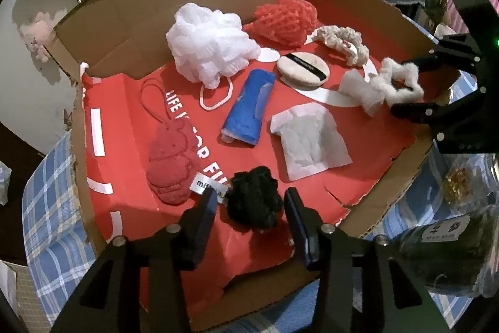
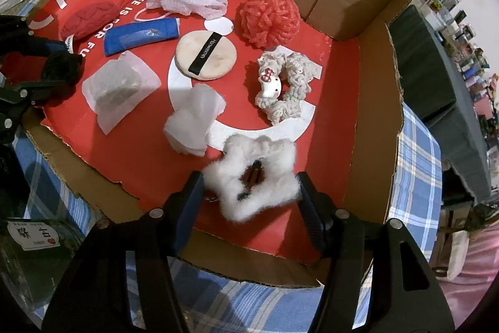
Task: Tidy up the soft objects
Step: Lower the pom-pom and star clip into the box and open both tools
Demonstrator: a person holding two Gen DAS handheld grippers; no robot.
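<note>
Black pom (image 1: 254,198) sits loose btwn your left gripper's (image 1: 251,208) parted jaws; right gripper (image 2: 249,192) brackets white scrunchie (image 2: 252,177), contact unclear. Placing step; next, lift away w/o snagging.

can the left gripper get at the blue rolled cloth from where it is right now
Probably yes. The left gripper straddles the black pompom, which lies between it and the blue rolled cloth; lifting over it looks unobstructed.
</note>
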